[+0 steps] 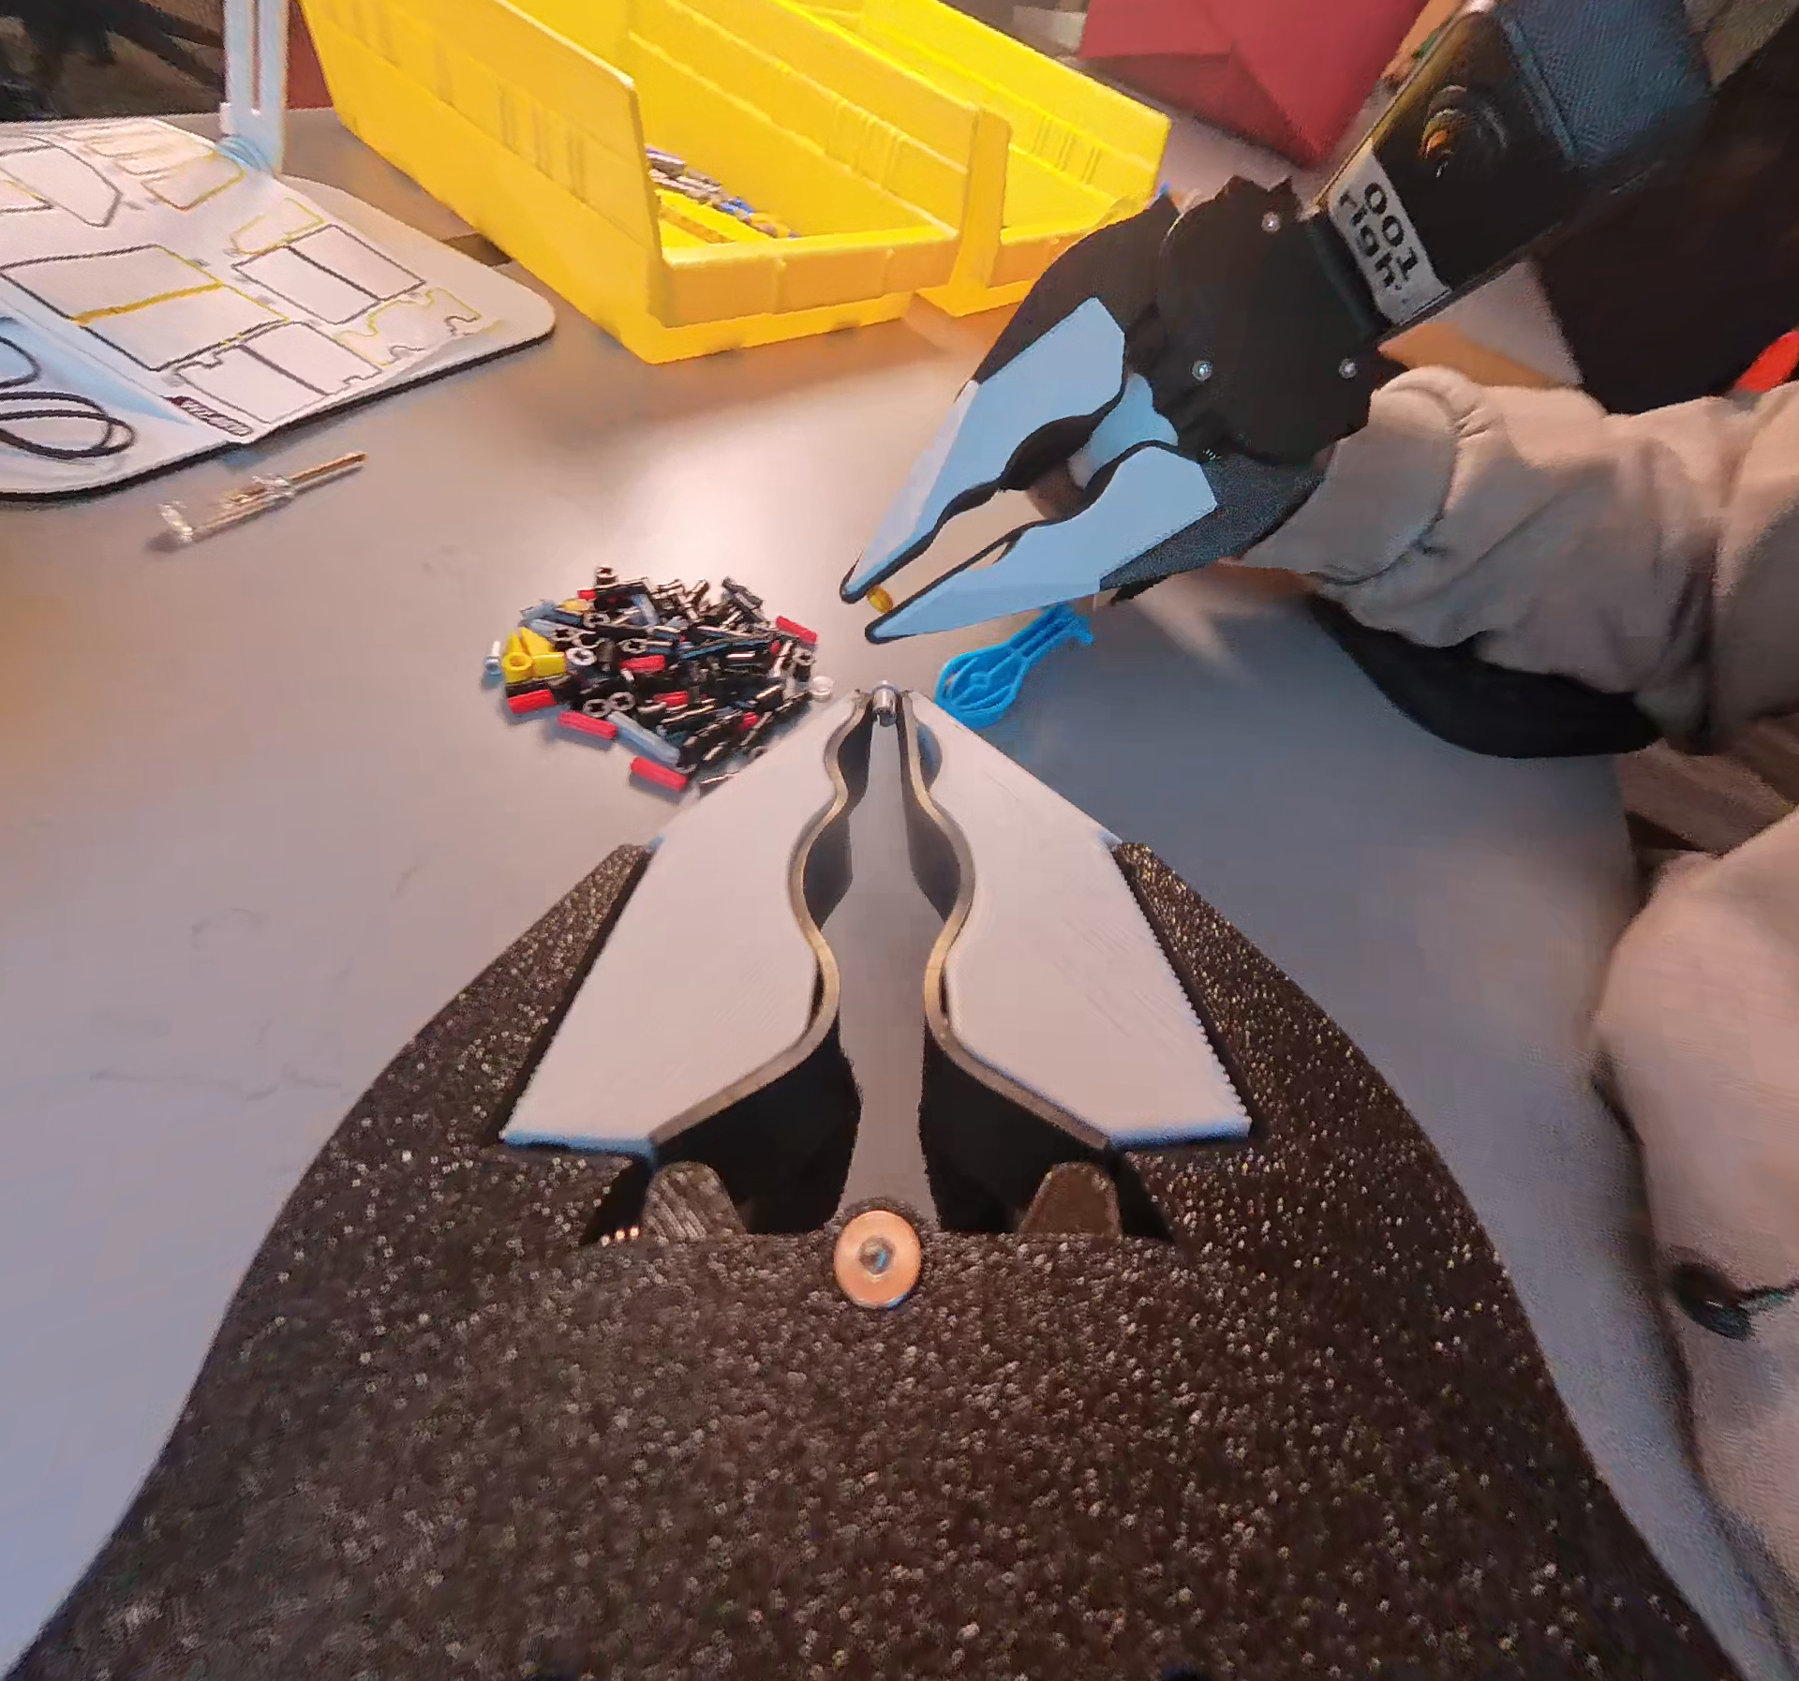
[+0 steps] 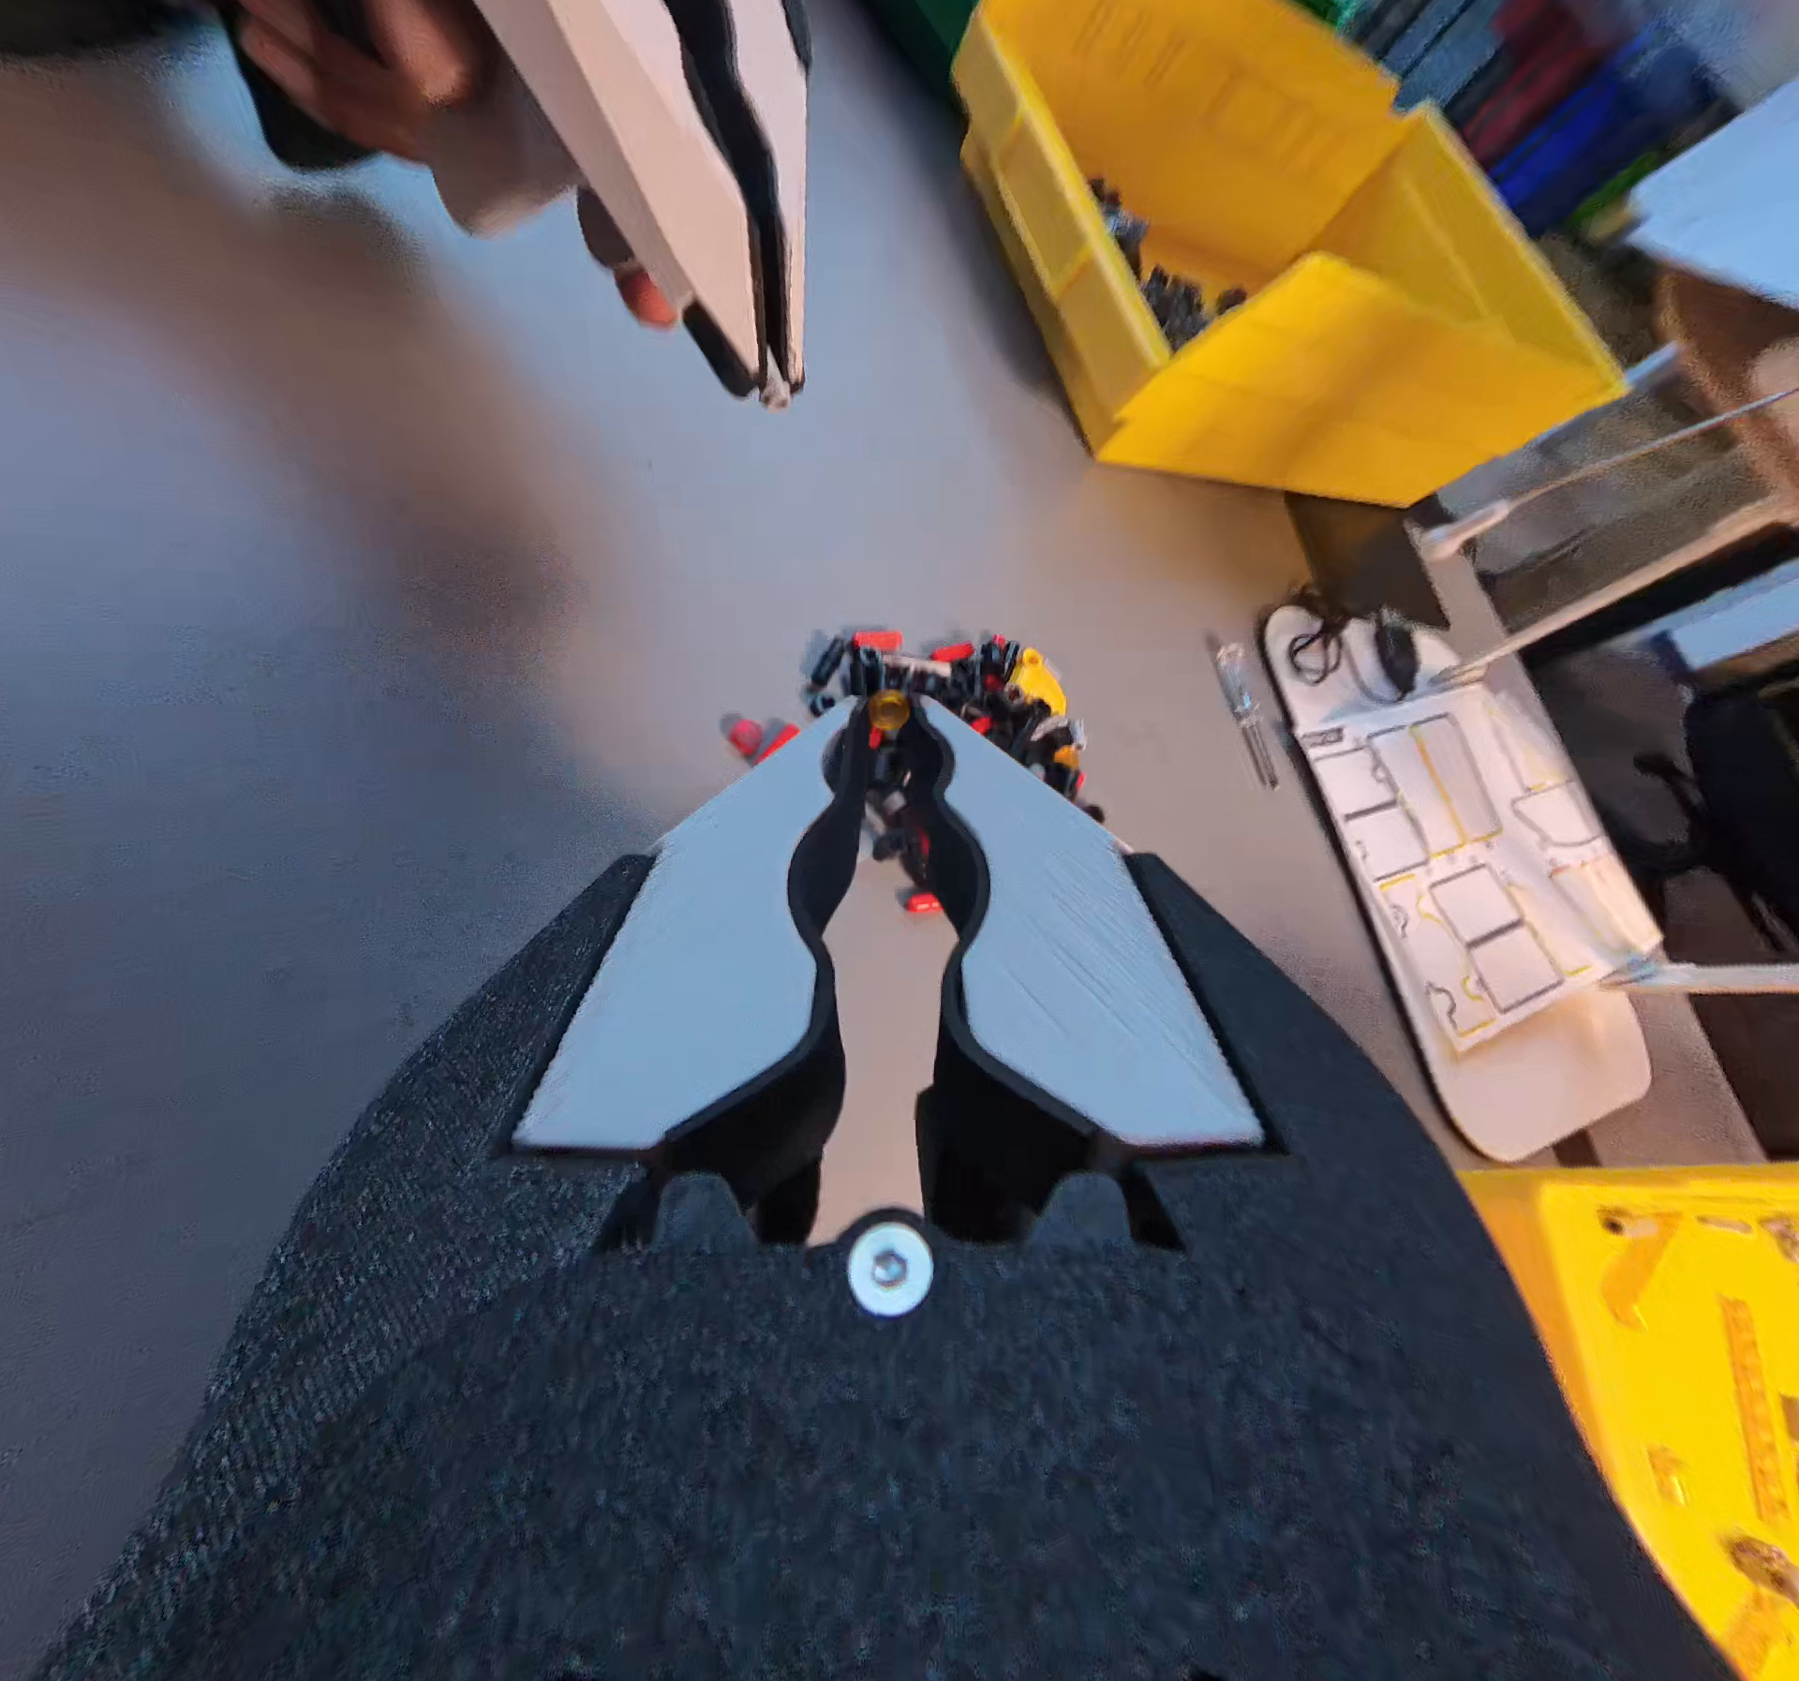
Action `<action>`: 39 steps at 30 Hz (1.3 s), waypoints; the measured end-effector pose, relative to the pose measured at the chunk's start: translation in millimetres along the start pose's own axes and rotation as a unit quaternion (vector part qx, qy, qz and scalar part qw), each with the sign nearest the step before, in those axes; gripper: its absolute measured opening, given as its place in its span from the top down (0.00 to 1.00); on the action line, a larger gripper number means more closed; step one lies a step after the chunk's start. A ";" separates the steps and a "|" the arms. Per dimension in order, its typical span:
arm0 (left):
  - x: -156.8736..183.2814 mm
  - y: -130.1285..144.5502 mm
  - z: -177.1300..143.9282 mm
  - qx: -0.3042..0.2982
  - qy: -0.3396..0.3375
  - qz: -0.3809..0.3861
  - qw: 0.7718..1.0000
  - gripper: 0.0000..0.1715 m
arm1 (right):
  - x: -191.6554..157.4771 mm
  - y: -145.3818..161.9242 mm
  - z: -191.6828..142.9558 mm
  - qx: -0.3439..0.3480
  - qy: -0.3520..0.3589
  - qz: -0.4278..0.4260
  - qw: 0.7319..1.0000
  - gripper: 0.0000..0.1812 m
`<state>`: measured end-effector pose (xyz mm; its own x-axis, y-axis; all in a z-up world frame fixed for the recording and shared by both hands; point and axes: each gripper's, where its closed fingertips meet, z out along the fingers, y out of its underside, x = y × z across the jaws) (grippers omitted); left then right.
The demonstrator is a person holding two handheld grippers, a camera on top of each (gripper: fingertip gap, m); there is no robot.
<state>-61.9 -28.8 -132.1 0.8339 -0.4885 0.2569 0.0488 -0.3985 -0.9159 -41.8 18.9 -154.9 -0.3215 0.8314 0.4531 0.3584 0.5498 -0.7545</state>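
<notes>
Small grey peg (image 1: 884, 698) pinched in left claw (image 1: 884, 705) tips; amber stud (image 2: 888, 708) clamped in right claw (image 2: 888, 714) — both above parts pile (image 1: 662, 661) on grey bench (image 1: 292, 807); 2 yellow bins (image 1: 740, 125) behind.

Both wrist views close over table, facing opposite ways, sharing parts pile (image 1: 654, 672).

Warm, soft light — right wrist view motion-blurred, both edges fisheye-warped.
</notes>
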 end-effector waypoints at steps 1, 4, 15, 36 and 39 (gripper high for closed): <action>-4.3 2.7 2.1 -0.010 -0.014 0.012 1.000 0.98 | 1.5 9.8 8.1 -0.029 0.002 -0.002 1.000 0.97; -15.5 12.5 7.6 -0.042 -0.052 0.046 0.997 0.98 | 1.2 23.7 22.6 -0.064 0.007 -0.008 0.998 0.96; -55.7 22.5 26.6 -0.125 -0.142 0.157 0.969 0.98 | 25.2 16.0 -6.2 -0.052 0.055 0.038 0.996 0.84; -66.4 8.4 14.0 -0.088 -0.146 0.106 0.980 0.83 | -9.6 38.5 -72.1 -0.032 0.031 0.192 0.980 0.63; -42.1 -6.7 2.3 -0.022 -0.134 0.114 0.984 0.77 | -20.2 50.6 -69.6 -0.067 0.007 0.186 0.980 0.67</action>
<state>-96.0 -3.8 -137.5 0.9359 -0.3486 -0.0508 -0.1764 -0.3388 -0.9242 43.8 35.5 -169.2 -0.1350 0.9771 0.1646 0.5602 0.2122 -0.8007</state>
